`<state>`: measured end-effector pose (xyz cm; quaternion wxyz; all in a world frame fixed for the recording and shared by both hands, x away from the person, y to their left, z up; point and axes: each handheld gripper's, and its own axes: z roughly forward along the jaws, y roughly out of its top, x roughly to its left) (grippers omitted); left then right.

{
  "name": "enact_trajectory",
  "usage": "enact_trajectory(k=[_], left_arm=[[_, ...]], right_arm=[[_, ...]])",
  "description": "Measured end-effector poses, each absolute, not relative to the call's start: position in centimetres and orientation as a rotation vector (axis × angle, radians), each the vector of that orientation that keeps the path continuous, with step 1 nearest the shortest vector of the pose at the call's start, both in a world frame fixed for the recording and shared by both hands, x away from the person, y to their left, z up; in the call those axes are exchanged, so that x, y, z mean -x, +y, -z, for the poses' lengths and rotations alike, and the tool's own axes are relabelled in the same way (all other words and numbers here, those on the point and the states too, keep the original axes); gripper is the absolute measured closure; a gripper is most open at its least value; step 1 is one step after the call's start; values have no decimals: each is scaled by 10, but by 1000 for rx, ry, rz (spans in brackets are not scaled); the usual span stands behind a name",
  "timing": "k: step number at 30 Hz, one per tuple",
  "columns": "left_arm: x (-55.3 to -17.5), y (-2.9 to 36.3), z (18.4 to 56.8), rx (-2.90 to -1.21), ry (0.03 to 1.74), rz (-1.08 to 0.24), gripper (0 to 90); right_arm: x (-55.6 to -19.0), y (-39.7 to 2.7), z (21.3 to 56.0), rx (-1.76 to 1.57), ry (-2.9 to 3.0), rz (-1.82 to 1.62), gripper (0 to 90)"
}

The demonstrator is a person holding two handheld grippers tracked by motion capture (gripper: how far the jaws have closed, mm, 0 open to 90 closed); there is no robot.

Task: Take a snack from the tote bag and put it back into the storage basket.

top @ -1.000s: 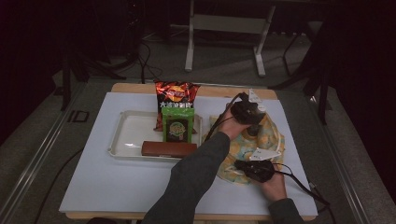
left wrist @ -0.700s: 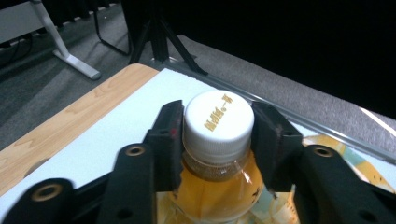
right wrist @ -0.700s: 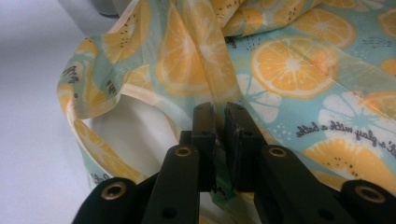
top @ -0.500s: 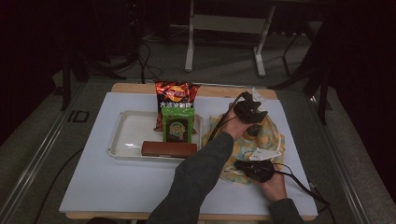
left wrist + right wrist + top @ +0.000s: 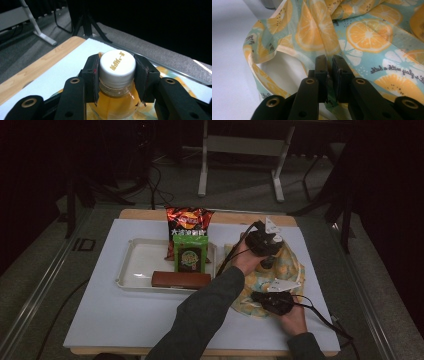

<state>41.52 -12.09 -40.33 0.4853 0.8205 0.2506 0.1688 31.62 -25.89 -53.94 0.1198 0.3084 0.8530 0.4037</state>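
Bottle (image 5: 115, 100) sits over the open citrus-print bag (image 5: 287, 270), right of the tray (image 5: 137, 265); left gripper (image 5: 117, 72) has just been closing and now clamps its white cap (image 5: 117, 65), so we keep it vertical and lower it straight in. Right gripper (image 5: 329, 72) is pinched tight on the bag's rim and should hold the mouth wide. Left forearm crosses over from the left, right hand low at the near edge.

A dim recording studio or lab set-up, not a home

A white-topped bench (image 5: 125, 320) with a wooden far edge stands on grey carpet (image 5: 45, 285); cables (image 5: 155, 180) and a metal stand's feet (image 5: 240, 175) lie beyond it before black drapes
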Motion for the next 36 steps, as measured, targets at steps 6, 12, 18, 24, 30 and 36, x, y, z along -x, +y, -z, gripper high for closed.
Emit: enact_trajectory(k=[6, 12, 18, 24, 30, 36], left_arm=[[-399, -112, 399, -2035, 593, -401, 582], [-385, -102, 402, -2071, 615, -413, 581], [-378, -88, 410, -2092, 651, -409, 581], [-377, -79, 413, -2098, 630, -390, 579], [-382, -71, 412, -2121, 564, -346, 571], [-391, -63, 414, -2124, 463, -304, 566]], right_arm=[[-316, -259, 539, -902, 2494, -1180, 827], [-316, -259, 539, -901, 2493, -1179, 828], [-316, -259, 539, -901, 2493, -1176, 827], [-316, -259, 539, -904, 2493, -1178, 827], [-316, -259, 539, -904, 2493, -1178, 827], [-317, -259, 540, -908, 2495, -1183, 826]])
